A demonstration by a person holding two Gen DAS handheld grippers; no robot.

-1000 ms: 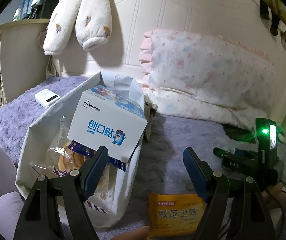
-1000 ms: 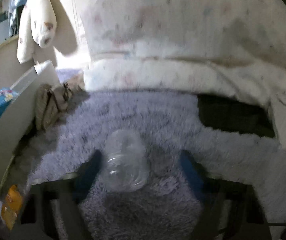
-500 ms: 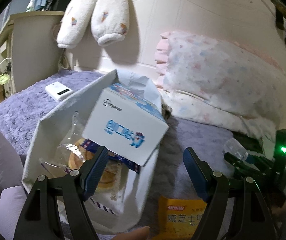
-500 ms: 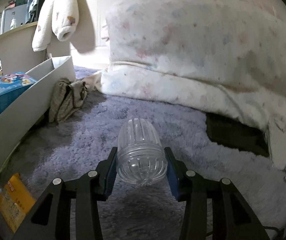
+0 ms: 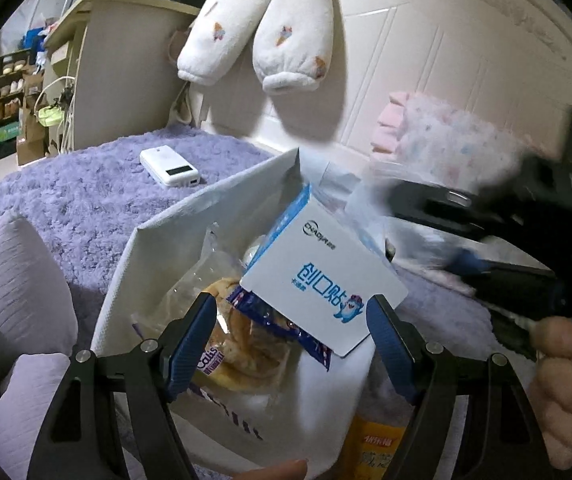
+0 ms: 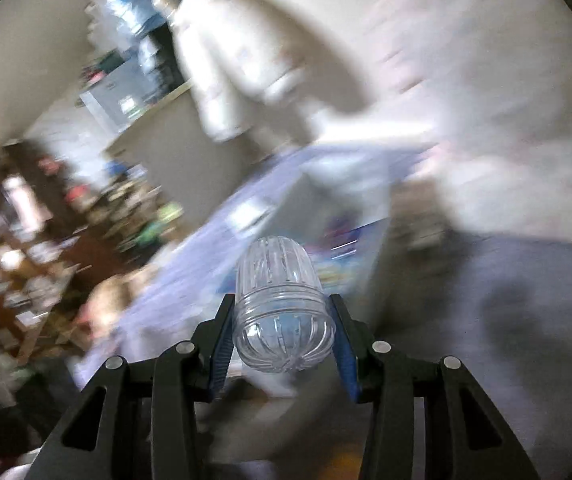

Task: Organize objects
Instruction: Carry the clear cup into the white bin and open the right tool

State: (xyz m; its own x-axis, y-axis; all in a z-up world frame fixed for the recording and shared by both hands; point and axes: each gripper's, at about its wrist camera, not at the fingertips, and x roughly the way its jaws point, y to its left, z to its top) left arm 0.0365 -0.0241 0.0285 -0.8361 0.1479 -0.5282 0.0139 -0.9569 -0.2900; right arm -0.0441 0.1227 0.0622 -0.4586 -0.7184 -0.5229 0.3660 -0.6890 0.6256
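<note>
A white paper bag (image 5: 173, 248) lies open on the purple blanket. It holds a white and blue box (image 5: 322, 280) and a wrapped bread (image 5: 241, 344). My left gripper (image 5: 290, 340) is open and empty, just in front of the bag's mouth. My right gripper (image 6: 281, 340) is shut on a clear ribbed plastic bottle (image 6: 281, 312) and holds it in the air. It shows blurred in the left wrist view (image 5: 486, 232), above the bag's right side. A yellow snack packet (image 5: 378, 440) lies on the blanket by the bag.
A white power bank (image 5: 169, 166) lies on the purple blanket (image 5: 65, 192) behind the bag. A floral pillow (image 5: 458, 148) leans on the white headboard (image 5: 406, 40). A white fleece garment (image 5: 269, 20) hangs above. A grey cushion (image 5: 17, 280) is at the left.
My right gripper closed on the bottle, lifted it off the blanket and swung left toward the bag. My left gripper moved closer to the bag.
</note>
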